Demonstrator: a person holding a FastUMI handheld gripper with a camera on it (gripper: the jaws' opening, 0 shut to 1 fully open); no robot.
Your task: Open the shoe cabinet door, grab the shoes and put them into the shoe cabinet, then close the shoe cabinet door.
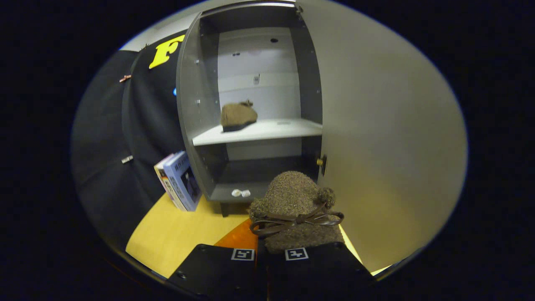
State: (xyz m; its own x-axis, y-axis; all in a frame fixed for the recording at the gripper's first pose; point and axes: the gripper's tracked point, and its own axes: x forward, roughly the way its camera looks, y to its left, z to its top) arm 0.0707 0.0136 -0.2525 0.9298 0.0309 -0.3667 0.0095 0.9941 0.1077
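Observation:
The grey shoe cabinet point(200, 108) stands open ahead, its door point(388, 138) swung wide to the right of my fingers. One brown fuzzy shoe point(238, 116) rests on the left part of the white middle shelf point(276, 129). A second brown fuzzy shoe point(299, 205), with a dark ribbon bow, is held up just ahead of my fingers, in front of the cabinet's lower compartment. My gripper point(267, 251) is shut on the rear edge of this shoe, its toe pointing toward the cabinet.
A couple of blue and white boxes point(179, 182) lean against the cabinet's left side. Two small white bits point(240, 193) lie on the cabinet's bottom board. A brass knob point(320, 161) sticks out at the door's inner edge. Yellow floor point(175, 234) with an orange patch point(238, 238) lies below.

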